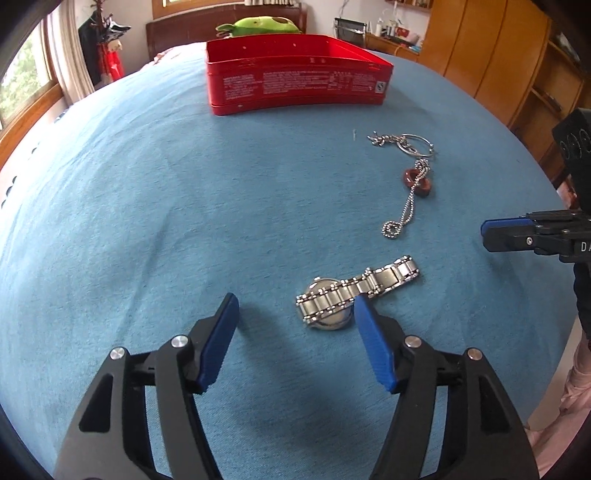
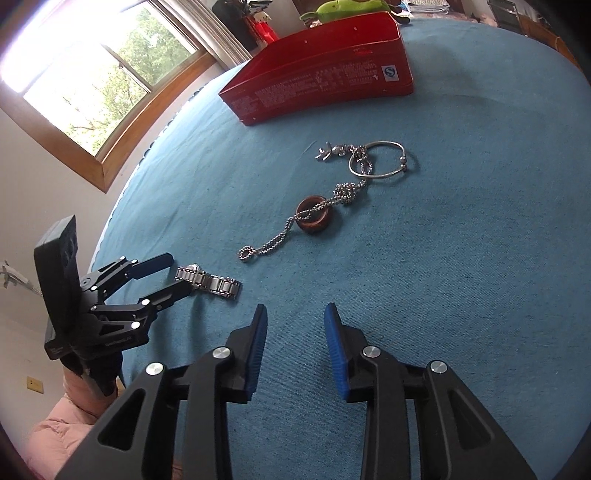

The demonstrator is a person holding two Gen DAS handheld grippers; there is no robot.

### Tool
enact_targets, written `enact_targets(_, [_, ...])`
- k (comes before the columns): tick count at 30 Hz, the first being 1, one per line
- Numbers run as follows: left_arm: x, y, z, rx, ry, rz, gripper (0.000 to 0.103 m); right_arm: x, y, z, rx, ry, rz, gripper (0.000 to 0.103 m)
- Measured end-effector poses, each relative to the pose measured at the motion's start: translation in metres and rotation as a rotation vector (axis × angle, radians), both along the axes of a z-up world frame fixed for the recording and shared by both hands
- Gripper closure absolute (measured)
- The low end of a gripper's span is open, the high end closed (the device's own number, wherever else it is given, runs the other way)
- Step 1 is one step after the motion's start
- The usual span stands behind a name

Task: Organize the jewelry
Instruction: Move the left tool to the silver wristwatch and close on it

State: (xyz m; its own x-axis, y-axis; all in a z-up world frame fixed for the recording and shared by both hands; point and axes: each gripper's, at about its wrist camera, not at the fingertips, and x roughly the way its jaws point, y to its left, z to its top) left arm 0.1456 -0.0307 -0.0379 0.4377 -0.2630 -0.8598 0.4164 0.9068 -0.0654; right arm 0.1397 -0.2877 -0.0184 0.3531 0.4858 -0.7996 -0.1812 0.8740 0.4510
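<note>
A silver metal watch (image 1: 332, 302) lies on the blue cover, its link band folded over the round case. My left gripper (image 1: 295, 301) stands open low over it, the right blue pad (image 1: 369, 332) at the watch's edge. From the right wrist view the watch (image 2: 214, 282) has one end between the left gripper's (image 2: 179, 273) spread fingers, with no pad pressing on it. Further off lie a ball chain (image 1: 406, 210), a brown ring (image 1: 417, 182) threaded on it, and a silver bangle (image 1: 415, 144). My right gripper (image 2: 296, 310) is open and holds nothing, short of the chain (image 2: 273, 240).
An open red tin (image 1: 295, 85) stands at the far side of the blue bed cover (image 1: 147, 221). A green plush toy (image 1: 258, 26) lies behind it. Wooden cupboards (image 1: 498, 55) are at the right and a window (image 2: 92, 81) at the left. A pink sleeve (image 2: 66, 424) shows low down.
</note>
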Motion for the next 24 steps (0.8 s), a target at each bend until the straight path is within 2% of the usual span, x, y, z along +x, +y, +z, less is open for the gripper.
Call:
enact_targets(10, [-0.003,-0.015,-0.003,0.0,0.011,-0.088,0.039,0.004,-0.002,-0.001,0.002,0.013,-0.008,0.07])
enact_targets(13, [-0.008,-0.022,-0.004,0.025,-0.002,-0.108,0.039,0.006,-0.001,-0.001,0.003,0.014,-0.005,0.07])
enact_targets(15, [-0.009,-0.024,-0.005,0.04,-0.014,-0.11,0.043,0.007,0.0,0.0,0.005,0.015,-0.003,0.07])
enact_targets(17, [-0.009,-0.026,-0.005,0.047,-0.023,-0.105,0.055,0.008,0.001,0.0,0.008,0.017,-0.001,0.07])
enact_targets(18, [-0.009,-0.026,-0.005,0.054,-0.028,-0.097,0.057,0.008,0.001,0.0,0.009,0.017,-0.001,0.07])
enact_targets(24, [-0.002,-0.022,-0.005,0.03,-0.031,-0.048,0.06,0.009,0.0,0.0,0.013,0.017,-0.003,0.069])
